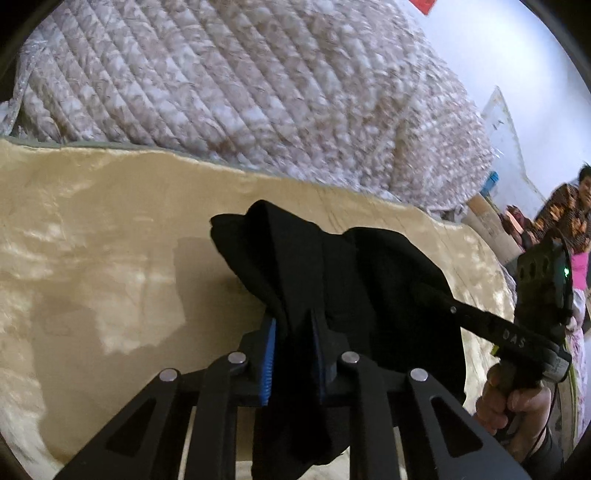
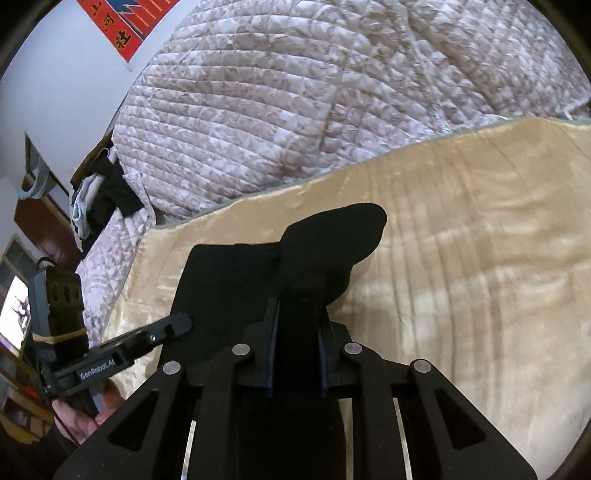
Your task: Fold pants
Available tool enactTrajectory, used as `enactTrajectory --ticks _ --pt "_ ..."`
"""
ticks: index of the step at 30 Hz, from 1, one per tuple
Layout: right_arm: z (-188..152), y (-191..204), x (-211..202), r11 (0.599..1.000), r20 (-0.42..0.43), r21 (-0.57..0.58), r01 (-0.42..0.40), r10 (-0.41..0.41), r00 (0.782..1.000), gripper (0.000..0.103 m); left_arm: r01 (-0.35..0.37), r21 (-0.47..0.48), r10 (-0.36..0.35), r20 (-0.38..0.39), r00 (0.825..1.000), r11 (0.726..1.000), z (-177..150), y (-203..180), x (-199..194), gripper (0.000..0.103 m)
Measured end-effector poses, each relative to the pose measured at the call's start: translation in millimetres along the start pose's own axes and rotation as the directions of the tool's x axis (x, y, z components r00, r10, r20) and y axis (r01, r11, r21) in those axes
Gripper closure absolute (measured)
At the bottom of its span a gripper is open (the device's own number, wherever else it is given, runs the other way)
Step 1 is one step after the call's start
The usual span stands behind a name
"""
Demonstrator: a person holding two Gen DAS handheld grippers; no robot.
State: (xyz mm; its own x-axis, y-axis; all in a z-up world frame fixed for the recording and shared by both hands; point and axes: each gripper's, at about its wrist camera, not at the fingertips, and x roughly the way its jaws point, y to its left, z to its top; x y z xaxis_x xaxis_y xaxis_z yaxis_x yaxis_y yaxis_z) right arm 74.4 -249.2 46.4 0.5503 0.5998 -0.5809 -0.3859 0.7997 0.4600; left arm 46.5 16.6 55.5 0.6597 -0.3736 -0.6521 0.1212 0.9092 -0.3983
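Observation:
The black pants [image 1: 332,266] hang bunched between both grippers, held up over a tan blanket [image 1: 110,240]. My left gripper [image 1: 293,332] is shut on a fold of the pants, with cloth draping over its blue-padded fingers [image 1: 269,354]. My right gripper [image 2: 295,325] is shut on another part of the pants [image 2: 314,254], and a flap stands up past its fingertips. In the left wrist view the right gripper [image 1: 436,295] reaches into the cloth from the right. In the right wrist view the left gripper [image 2: 181,323] reaches in from the left.
A quilted pink-and-white comforter [image 1: 240,81] is heaped at the far side of the tan blanket [image 2: 480,258]. A person [image 1: 569,206] sits at the far right. Dark clothes [image 2: 107,192] lie at the bed's left end, near wooden furniture and a red wall poster [image 2: 125,26].

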Motion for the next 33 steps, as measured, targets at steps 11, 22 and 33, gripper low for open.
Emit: enactTrajectory --ticks 11,22,33 --pt "36.0 -5.8 62.5 0.999 -0.075 -0.025 0.023 -0.024 0.997 0.085 -0.097 -0.012 0.097 -0.052 0.994 0.995 27.1 44.2 43.5 0.081" --pt "29.8 -11.4 73.6 0.986 -0.109 -0.083 0.142 -0.150 0.983 0.075 -0.246 0.071 0.249 -0.042 0.968 0.967 16.4 42.3 45.4 0.075" --pt "25.1 7.3 44.9 0.958 0.001 -0.182 0.223 -0.227 0.974 0.075 -0.325 0.119 0.325 0.021 0.946 0.938 16.2 30.8 27.0 0.075"
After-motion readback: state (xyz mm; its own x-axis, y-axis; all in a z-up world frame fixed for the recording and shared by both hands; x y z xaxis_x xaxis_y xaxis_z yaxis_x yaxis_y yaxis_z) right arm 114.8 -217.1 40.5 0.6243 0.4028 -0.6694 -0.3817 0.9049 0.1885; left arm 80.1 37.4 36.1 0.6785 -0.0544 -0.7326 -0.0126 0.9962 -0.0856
